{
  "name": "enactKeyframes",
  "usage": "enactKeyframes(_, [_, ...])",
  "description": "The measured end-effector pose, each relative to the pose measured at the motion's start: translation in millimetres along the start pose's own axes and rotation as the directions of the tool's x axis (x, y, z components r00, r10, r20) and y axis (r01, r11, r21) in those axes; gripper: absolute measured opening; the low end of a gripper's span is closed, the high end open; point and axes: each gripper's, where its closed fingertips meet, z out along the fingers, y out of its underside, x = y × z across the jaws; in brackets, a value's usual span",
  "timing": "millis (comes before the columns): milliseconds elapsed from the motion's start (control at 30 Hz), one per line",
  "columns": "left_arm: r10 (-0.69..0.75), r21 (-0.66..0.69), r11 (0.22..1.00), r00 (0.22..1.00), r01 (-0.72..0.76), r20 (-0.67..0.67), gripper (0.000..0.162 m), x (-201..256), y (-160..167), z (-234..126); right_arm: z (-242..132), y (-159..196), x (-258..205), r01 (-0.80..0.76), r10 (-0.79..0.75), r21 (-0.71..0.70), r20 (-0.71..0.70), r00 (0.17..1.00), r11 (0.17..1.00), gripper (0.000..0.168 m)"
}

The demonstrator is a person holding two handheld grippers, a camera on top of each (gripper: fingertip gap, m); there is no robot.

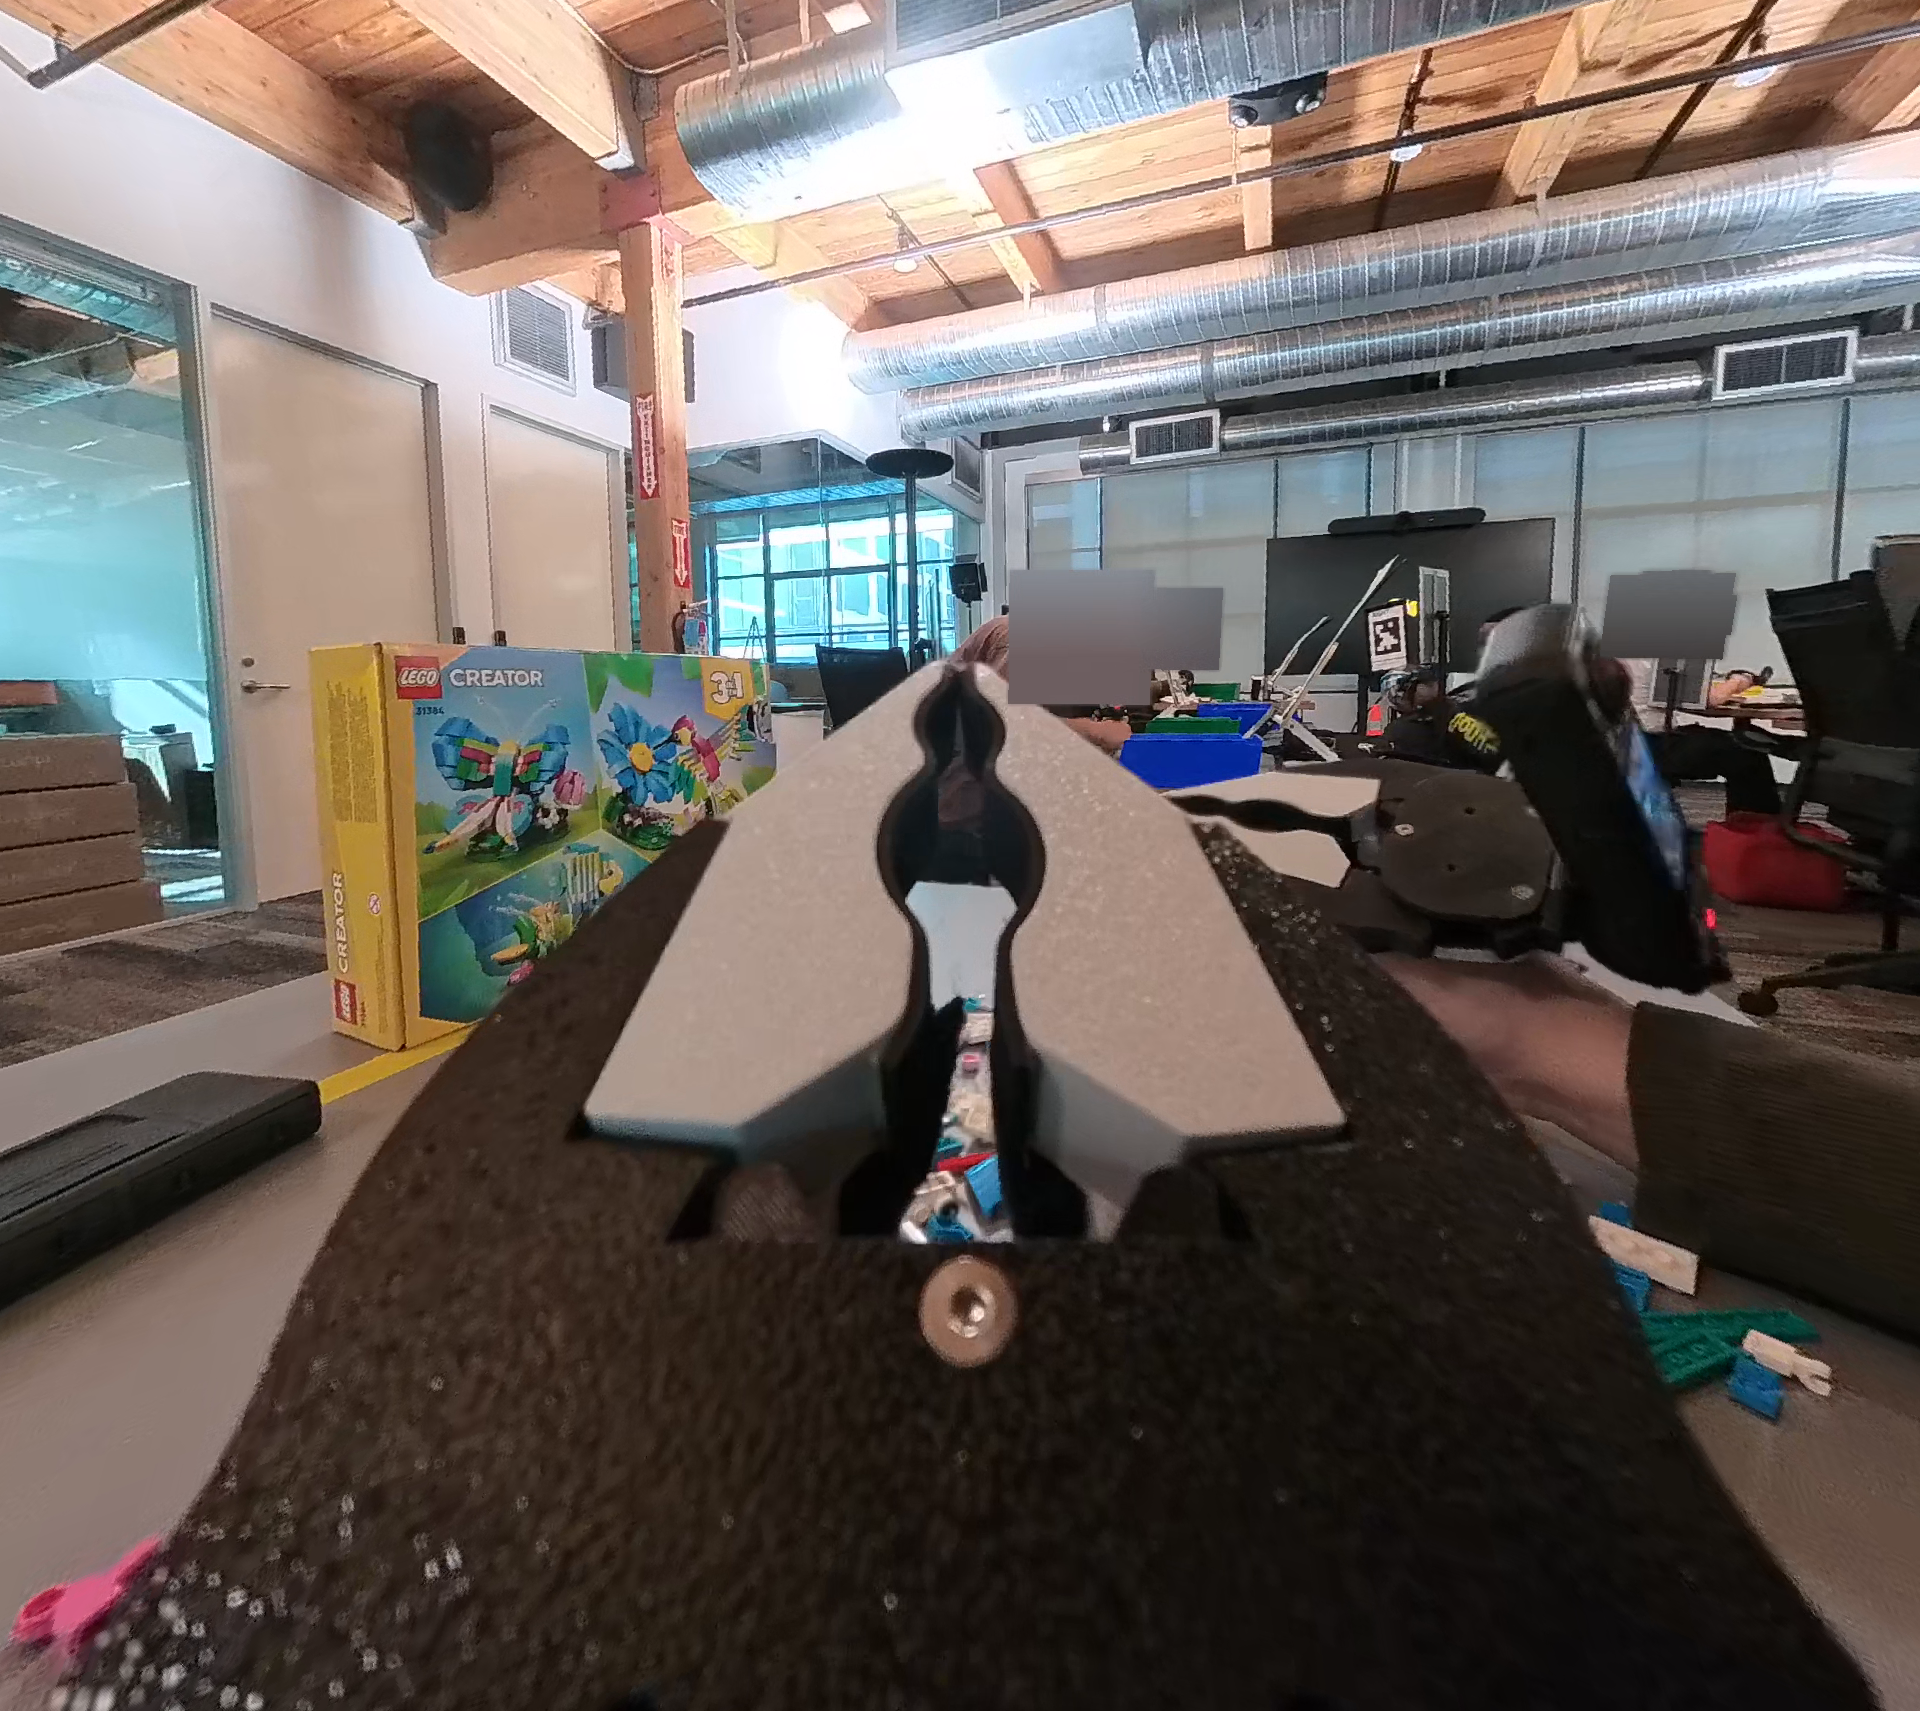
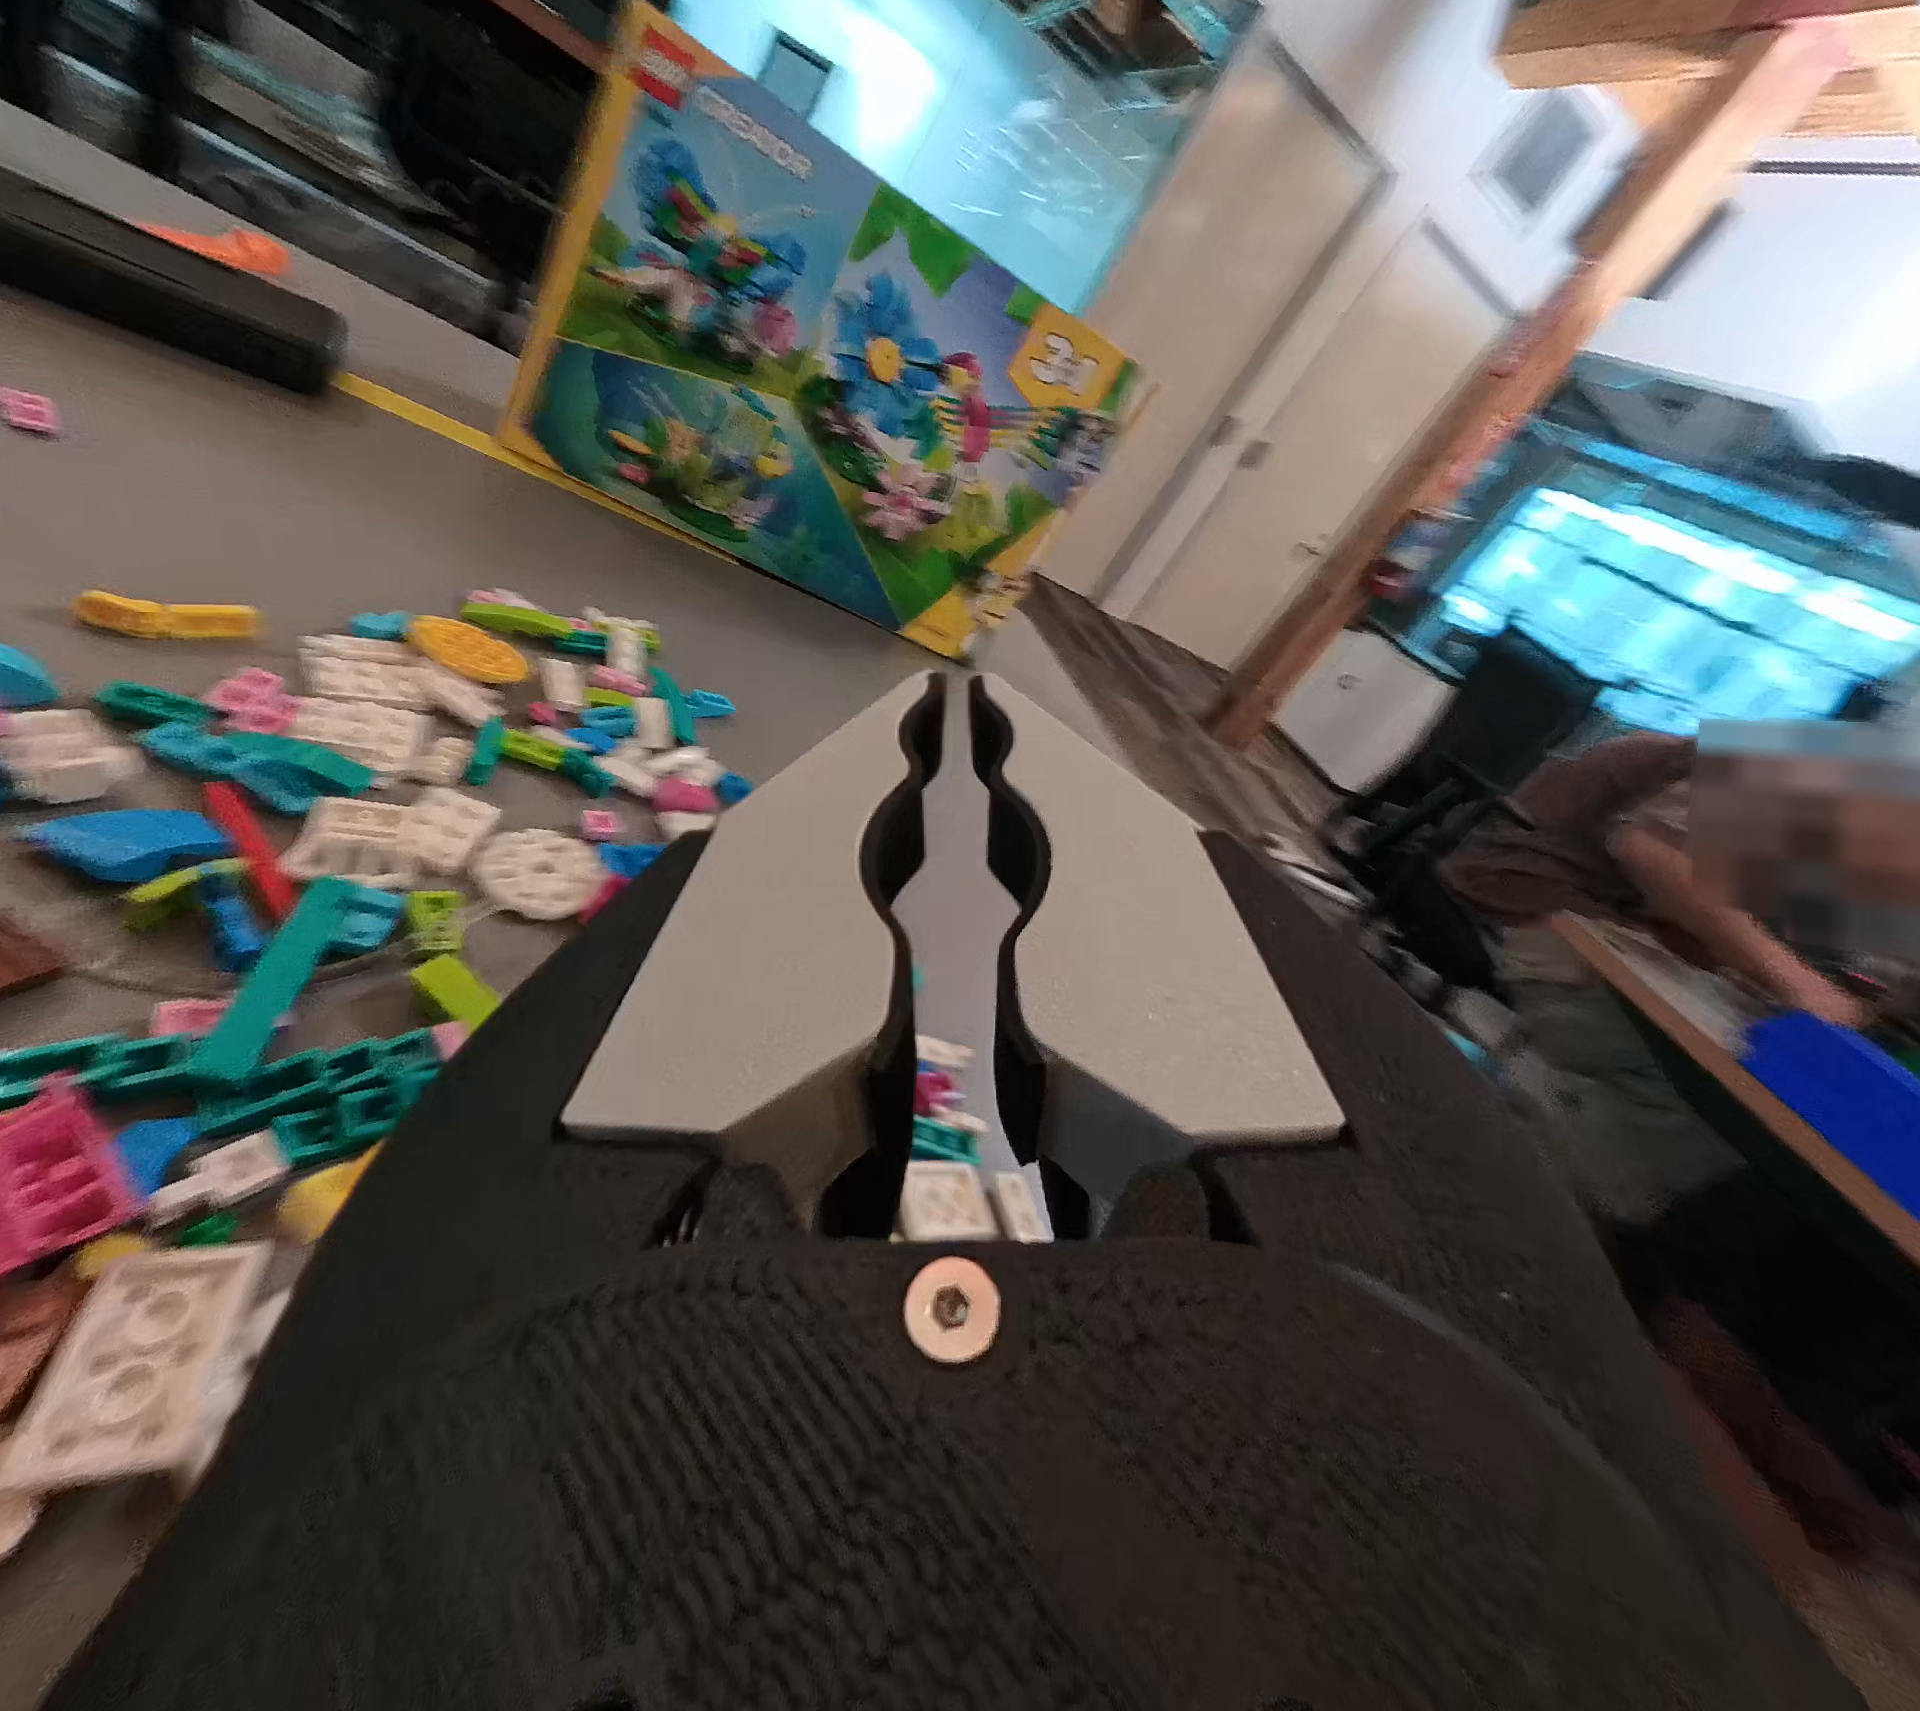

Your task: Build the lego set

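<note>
Across the grey table (image 2: 343, 508), toward its far edge, a yellow cardboard lego set box printed with a butterfly, flower and bird (image 2: 821, 404) stands upright beside a strip of yellow tape (image 2: 416, 406), probably kept there as a picture to build from. Nearer the middle lies a loose scatter of small plastic bricks in white, teal, pink, blue and lime (image 2: 343, 830), spread flat rather than heaped, which would make single pieces easier to pick; nothing looks joined yet, so the build seems barely begun. The left gripper (image 1: 962, 685) is raised and level, its grey fingers closed tip to tip with nothing between them. The right gripper (image 2: 958, 687) is tilted and low over the pile, its tips a narrow slit apart and empty; that picture is blurred. Only the right wrist view shows the whole spread of bricks and a long black case (image 2: 156, 300) by the far left edge. Only the left wrist view shows the right tool from outside, carried in a sleeved hand (image 1: 1507, 1059), and a few green and blue pieces (image 1: 1714, 1339) at its wrist.
</note>
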Motion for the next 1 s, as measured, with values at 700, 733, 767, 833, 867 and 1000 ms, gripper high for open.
enactKeyframes(700, [0.001, 0.011, 1.000, 1.000, -0.001, -0.001, 0.000, 0.2, -2.5, -0.4, -85.4, 27.7, -125.0, 0.035, 0.295, -0.356, 0.821, 0.489, 0.934, 0.031])
enactKeyframes(733, [0.003, 0.011, 1.000, 1.000, -0.003, -0.002, 0.000, 0.6, -2.5, -0.3, -85.6, 28.8, -126.0, 0.043, 0.293, -0.357, 0.822, 0.488, 0.933, 0.031])
enactKeyframes(767, [0.003, 0.011, 1.000, 1.000, -0.003, -0.002, 0.000, 0.8, -2.6, -0.3, -85.5, 29.6, -127.0, 0.051, 0.287, -0.354, 0.825, 0.488, 0.934, 0.030])
enactKeyframes(833, [0.001, 0.011, 1.000, 1.000, -0.001, -0.002, 0.000, 0.7, -2.6, -0.2, -85.7, 31.2, -128.3, 0.068, 0.272, -0.347, 0.830, 0.487, 0.935, 0.024])
enactKeyframes(867, [0.000, 0.011, 1.000, 1.000, 0.000, -0.001, 0.000, 0.4, -2.5, -0.2, -86.5, 31.0, -128.7, 0.071, 0.269, -0.343, 0.833, 0.483, 0.937, 0.024])
enactKeyframes(1000, [0.000, 0.011, 1.000, 1.000, 0.000, 0.001, 0.000, -0.4, -2.5, -0.3, -88.6, 26.4, -128.8, 0.049, 0.270, -0.329, 0.843, 0.465, 0.943, 0.018])
